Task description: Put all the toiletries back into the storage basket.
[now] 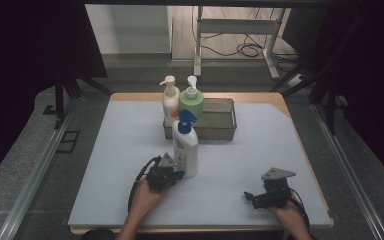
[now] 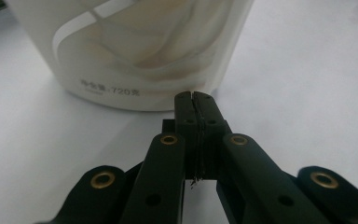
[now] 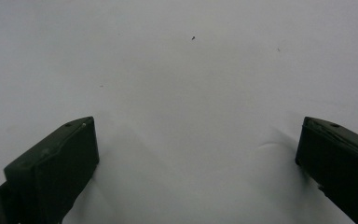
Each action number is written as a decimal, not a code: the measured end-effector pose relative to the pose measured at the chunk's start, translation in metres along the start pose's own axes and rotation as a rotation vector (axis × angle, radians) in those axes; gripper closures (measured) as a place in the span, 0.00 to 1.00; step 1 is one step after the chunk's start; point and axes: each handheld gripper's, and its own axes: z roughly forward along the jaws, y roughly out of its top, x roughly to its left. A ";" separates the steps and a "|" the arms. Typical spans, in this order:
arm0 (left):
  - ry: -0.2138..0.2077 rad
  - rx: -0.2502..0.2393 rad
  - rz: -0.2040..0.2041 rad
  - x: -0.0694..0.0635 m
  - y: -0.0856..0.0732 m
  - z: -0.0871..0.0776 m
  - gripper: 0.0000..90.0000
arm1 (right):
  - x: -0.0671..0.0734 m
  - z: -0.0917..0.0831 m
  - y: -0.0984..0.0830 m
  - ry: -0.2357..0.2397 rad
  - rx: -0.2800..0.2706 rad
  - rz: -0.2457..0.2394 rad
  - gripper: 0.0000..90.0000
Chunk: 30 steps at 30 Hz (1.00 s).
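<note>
A tall white pump bottle with a blue cap (image 1: 185, 145) stands upright on the white table mat (image 1: 130, 150). My left gripper (image 1: 177, 175) sits right at its base on the near left side, jaws shut with nothing between them. In the left gripper view the closed tips (image 2: 195, 95) point at the bottle's lower wall (image 2: 135, 51), very close to it; whether they touch I cannot tell. My right gripper (image 1: 250, 196) rests low near the mat's front right, pointing left. Its jaws stand wide open over bare mat (image 3: 186, 93), one finger (image 3: 56, 163) at each side.
A grey metal basket (image 1: 220, 120) stands at the mat's far middle. A cream pump bottle (image 1: 170, 97) and a green pump bottle (image 1: 191, 102) stand at its left end. Dark rails run along both table sides.
</note>
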 end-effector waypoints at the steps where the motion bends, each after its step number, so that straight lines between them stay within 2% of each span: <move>1: 0.002 -0.001 0.001 -0.001 0.001 0.001 0.99 | 0.000 0.000 0.000 0.000 0.000 0.000 0.00; 11: -0.010 0.002 0.022 -0.009 0.004 0.010 0.97 | 0.000 0.000 0.000 0.000 0.000 0.000 0.00; 17: -0.007 -0.007 0.026 -0.010 0.003 0.004 0.93 | 0.000 0.000 0.000 0.000 0.002 0.000 0.00; 22: 0.004 -0.019 0.025 -0.012 0.001 -0.002 0.85 | 0.000 0.000 0.001 0.001 0.005 -0.001 0.00; 30: 0.047 -0.026 0.030 -0.013 -0.005 -0.012 0.74 | 0.000 -0.001 0.002 0.010 0.007 -0.012 0.00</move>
